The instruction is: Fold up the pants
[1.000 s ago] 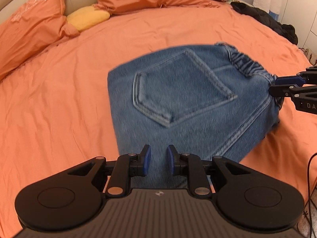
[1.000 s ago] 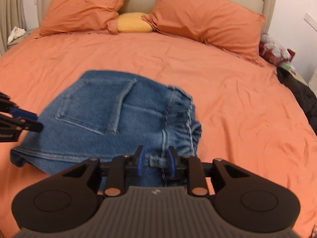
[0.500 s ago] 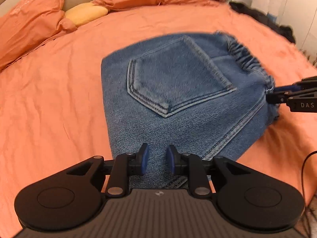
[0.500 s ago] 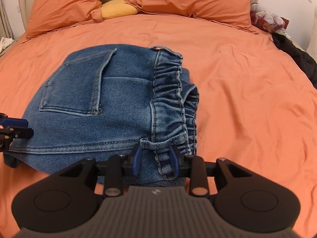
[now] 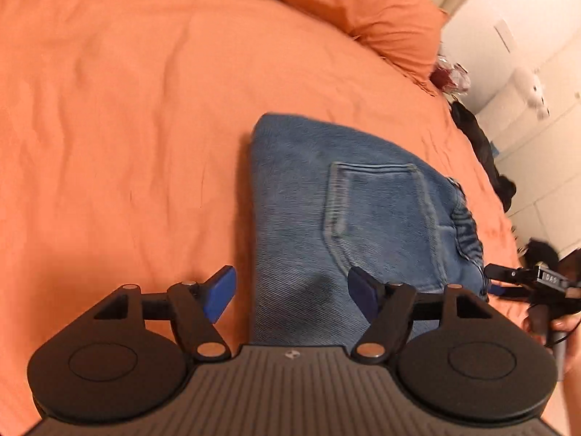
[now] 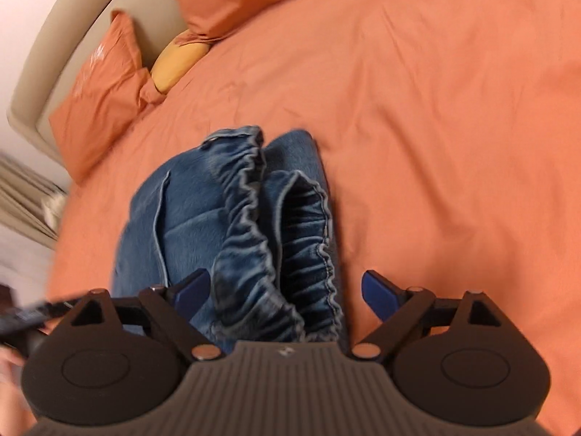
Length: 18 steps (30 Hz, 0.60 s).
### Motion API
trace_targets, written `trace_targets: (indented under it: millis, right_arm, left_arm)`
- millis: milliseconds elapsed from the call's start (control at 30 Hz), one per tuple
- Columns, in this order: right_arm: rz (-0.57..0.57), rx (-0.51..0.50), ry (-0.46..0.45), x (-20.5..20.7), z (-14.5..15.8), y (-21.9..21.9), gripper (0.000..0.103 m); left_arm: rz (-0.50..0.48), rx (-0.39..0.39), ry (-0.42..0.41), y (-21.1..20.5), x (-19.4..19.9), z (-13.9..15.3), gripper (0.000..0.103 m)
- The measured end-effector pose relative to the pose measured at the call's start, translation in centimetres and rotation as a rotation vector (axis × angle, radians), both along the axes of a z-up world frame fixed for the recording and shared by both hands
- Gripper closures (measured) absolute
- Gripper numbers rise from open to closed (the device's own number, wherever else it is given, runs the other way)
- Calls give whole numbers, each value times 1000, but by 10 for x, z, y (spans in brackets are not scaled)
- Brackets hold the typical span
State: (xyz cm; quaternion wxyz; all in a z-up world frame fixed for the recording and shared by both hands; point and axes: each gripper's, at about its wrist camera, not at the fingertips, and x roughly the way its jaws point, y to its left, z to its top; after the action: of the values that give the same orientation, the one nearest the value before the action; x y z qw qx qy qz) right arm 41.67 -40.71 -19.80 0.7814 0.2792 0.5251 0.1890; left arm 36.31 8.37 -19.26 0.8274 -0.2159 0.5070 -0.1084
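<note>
Now pants (image 5: 348,218) between tool (image 5: 290,294) tips.

Your left gripper (image 5: 290,296) is matte black: two round discs, a ribbed grey centre plate with a small logo, silver pivot screws and blue pads (image 5: 220,298). Your right gripper (image 6: 285,292) looks the same. Bare skin of your right hand (image 5: 566,327) shows beside its handle

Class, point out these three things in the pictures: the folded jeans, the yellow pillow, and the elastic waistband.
folded jeans (image 5: 290,196), left wrist view, plain denim beside the pocket.
yellow pillow (image 6: 179,61), right wrist view, its middle.
elastic waistband (image 6: 247,218), right wrist view, gathered ruffles.
</note>
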Motion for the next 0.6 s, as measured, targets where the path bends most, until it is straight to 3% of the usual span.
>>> trace_targets:
  millis: [300, 400, 467, 500, 600]
  right_arm:
    - [32, 191, 131, 35, -49, 3, 14]
    - [56, 202, 133, 43, -57, 12, 21]
    - [72, 186, 123, 48, -59, 18, 27]
    - [76, 177, 119, 49, -58, 20, 30]
    - [87, 156, 97, 45, -51, 23, 40]
  left_arm:
    - [14, -251, 63, 21, 30, -50, 13]
    - [14, -325, 78, 22, 36, -63, 22]
    - [5, -354, 79, 21, 39, -68, 39]
    - [12, -364, 83, 20, 39, -69, 40]
    - [3, -338, 69, 16, 39, -65, 48]
